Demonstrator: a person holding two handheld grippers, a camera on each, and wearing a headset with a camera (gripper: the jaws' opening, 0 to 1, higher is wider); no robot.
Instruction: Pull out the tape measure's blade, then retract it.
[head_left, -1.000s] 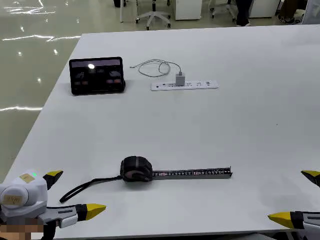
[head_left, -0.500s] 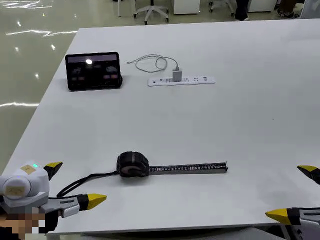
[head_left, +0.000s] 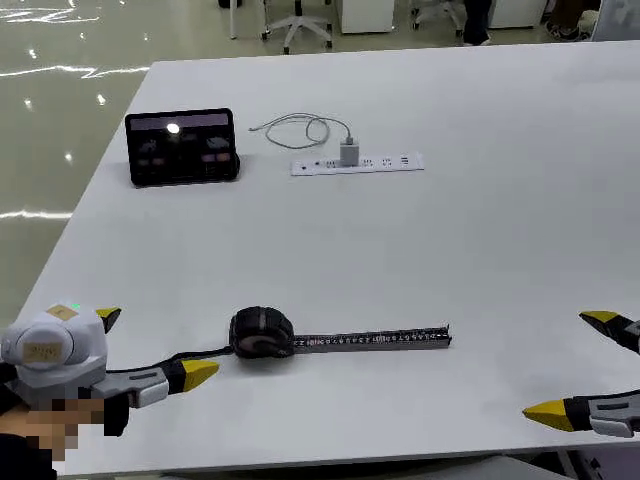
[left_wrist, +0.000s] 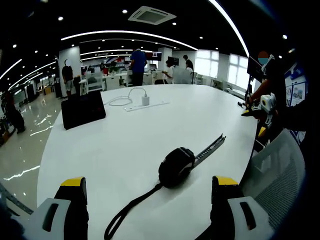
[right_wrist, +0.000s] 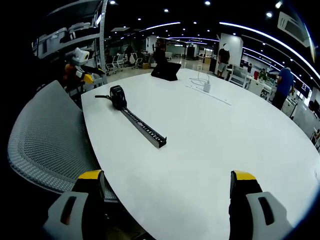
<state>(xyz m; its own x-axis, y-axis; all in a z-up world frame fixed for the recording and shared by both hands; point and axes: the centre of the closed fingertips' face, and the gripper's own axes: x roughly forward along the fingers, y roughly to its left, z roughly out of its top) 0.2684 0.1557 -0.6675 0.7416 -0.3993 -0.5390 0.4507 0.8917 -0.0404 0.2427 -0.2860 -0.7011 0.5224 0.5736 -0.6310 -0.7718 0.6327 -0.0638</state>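
While the left tool (left_wrist: 150, 182) and right tool (right_wrist: 166, 175) gape empty, the tape measure (head_left: 262, 333) lies, blade (head_left: 375, 340) out.

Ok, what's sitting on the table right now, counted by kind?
tape measure, blade pulled out: 1
tablet: 1
power strip: 1
charger with cable: 1
Total: 4

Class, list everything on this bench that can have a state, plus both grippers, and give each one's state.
tape measure: lying free, ungripped
blade: pulled out, lying flat
tablet: propped up, screen lit
charger: plugged into the power strip
left gripper: open, empty
right gripper: open, empty
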